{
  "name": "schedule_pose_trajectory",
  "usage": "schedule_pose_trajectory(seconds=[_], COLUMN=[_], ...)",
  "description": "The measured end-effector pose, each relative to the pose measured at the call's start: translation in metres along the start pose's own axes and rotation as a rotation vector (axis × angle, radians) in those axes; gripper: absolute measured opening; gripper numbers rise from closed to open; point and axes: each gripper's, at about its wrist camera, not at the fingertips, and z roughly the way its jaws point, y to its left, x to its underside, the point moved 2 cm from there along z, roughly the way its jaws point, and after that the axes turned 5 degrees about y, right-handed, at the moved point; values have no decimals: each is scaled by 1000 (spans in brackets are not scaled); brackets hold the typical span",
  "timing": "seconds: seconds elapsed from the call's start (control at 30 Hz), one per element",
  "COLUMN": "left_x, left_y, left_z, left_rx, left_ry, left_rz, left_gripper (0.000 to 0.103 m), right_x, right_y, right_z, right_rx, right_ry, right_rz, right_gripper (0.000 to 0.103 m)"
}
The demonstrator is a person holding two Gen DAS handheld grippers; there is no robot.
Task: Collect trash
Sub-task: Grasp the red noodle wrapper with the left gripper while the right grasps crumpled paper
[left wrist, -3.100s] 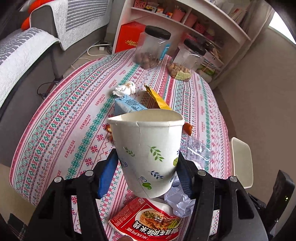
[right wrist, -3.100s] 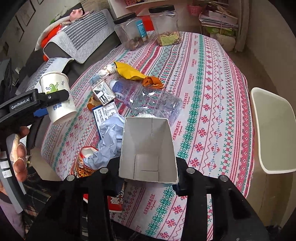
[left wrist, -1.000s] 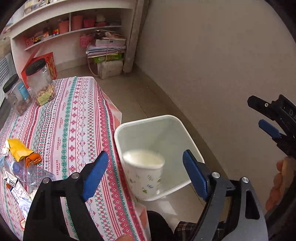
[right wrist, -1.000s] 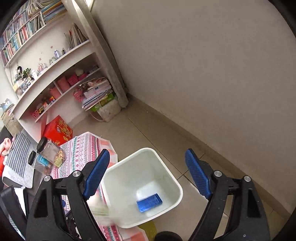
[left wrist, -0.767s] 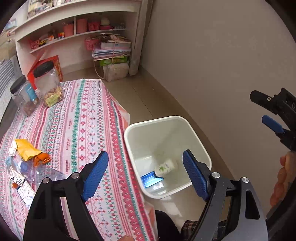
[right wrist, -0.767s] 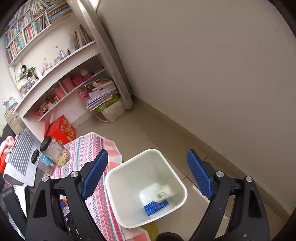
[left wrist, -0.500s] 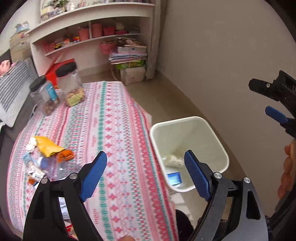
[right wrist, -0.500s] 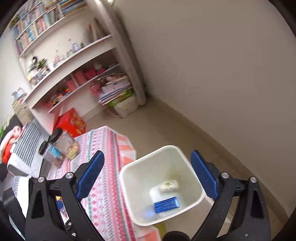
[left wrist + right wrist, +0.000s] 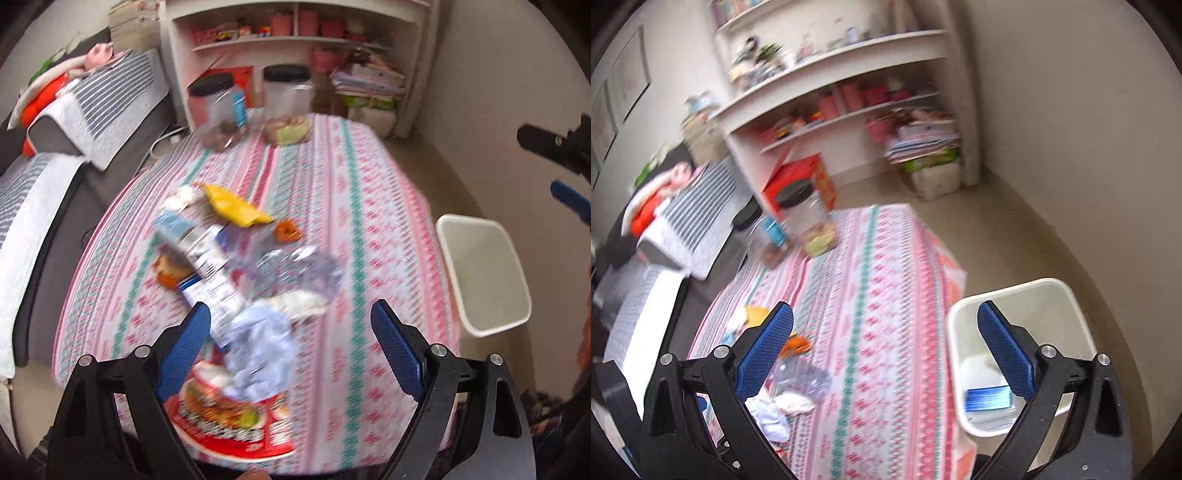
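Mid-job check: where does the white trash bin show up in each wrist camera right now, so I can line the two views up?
Left wrist: the white trash bin sits at the right edge, on the floor beside the table, inside hidden.
Right wrist: the bin is lower right, partly behind the right gripper, a blue box inside.
Shared landmark: the two black-lidded jars at the table's far end.

Honestly nothing here is reading as actual text, both views are smeared with motion blur. The red food packet (image 9: pixel 229 428) at the near edge of the counter (image 9: pixel 369 206) is showing white print along its bottom, but no character is coming through. The carton (image 9: pixel 207 266) just beyond that packet is carrying dark print on white panels, also unreadable. The tablecloth pattern is blurring out too.
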Motion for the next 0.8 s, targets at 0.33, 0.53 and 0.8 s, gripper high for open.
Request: schedule_pose_trajectory(seconds=[0.33,0.53,0.8], left_x=[67,91,133], left_y=[60,66,54], left_z=[34,16,33], left_rx=[-20,34,158], left_ry=[218,261,399], left_rz=[51,111,73], left_gripper=[89,89,90], right_x=[26,41,47], right_y=[69,89,91], right_z=[40,54,62], right_rx=[0,3,17], right_ry=[124,166,198], right_rz=[-152,-207,-210], right_gripper=[96,96,96])
